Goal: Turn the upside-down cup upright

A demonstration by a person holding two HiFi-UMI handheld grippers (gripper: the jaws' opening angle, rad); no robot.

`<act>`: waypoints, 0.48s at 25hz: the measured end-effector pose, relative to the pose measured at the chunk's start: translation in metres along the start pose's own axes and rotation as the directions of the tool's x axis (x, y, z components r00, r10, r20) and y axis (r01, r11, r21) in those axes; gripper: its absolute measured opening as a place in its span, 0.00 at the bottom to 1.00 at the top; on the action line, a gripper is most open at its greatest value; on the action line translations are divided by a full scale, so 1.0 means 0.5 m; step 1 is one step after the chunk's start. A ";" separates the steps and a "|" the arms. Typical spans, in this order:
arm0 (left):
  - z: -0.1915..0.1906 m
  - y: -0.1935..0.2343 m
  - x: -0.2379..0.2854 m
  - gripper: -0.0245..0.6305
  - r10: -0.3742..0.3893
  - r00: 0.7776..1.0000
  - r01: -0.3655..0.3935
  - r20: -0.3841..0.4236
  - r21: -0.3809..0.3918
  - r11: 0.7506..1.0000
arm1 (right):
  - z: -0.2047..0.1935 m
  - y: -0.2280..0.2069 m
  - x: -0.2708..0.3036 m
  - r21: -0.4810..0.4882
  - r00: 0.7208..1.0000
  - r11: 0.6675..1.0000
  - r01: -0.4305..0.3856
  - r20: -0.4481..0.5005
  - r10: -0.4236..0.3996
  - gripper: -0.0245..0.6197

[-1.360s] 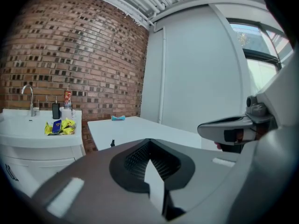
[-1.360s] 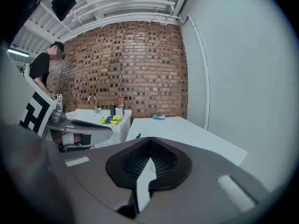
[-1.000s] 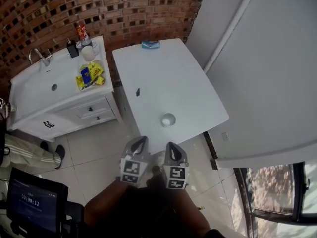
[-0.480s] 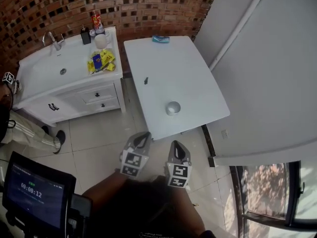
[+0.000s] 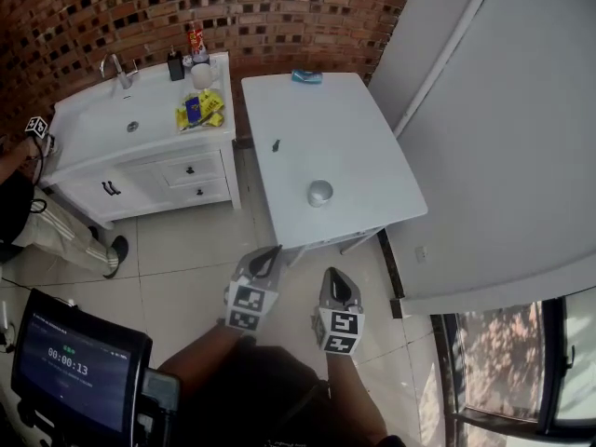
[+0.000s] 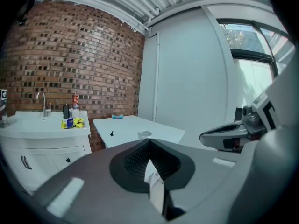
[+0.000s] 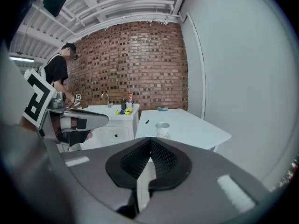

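A small pale cup (image 5: pixel 319 193) stands near the front edge of the white table (image 5: pixel 363 147); it also shows as the cup (image 6: pixel 144 134) in the left gripper view and the cup (image 7: pixel 162 129) in the right gripper view. Which end is up is hard to tell from here. My left gripper (image 5: pixel 272 250) and right gripper (image 5: pixel 330 274) hang side by side over the floor tiles, short of the table's front edge. Both are shut and hold nothing. The cup lies ahead of both, untouched.
A white sink cabinet (image 5: pixel 140 147) with a faucet (image 5: pixel 114 65), bottles and yellow packets (image 5: pixel 198 112) stands left of the table. A blue item (image 5: pixel 305 76) and a small dark item (image 5: pixel 276 144) lie on the table. A person (image 5: pixel 28 212) and a screen (image 5: pixel 79 361) are at the left.
The view has shifted: table and cup now sit higher in the head view, and the gap between the table's front edge and my grippers has widened. Both grippers stay shut.
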State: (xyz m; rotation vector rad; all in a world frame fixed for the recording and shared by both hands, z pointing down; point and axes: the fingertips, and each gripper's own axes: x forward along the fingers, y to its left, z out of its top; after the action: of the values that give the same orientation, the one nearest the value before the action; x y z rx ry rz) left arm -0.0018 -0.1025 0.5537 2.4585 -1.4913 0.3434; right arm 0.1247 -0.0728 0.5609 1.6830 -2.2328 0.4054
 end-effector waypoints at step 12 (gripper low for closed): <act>-0.024 -0.089 -0.124 0.03 0.050 0.999 -0.050 0.019 0.030 0.998 | -0.044 -0.007 -0.124 0.014 0.998 0.997 -0.070 -0.006 0.070 0.06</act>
State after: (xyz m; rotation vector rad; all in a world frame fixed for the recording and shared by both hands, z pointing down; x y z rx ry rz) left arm 0.0090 -0.0272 0.5411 2.4574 -1.5688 0.3567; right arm 0.1456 -0.0107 0.5556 1.6106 -2.2945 0.4431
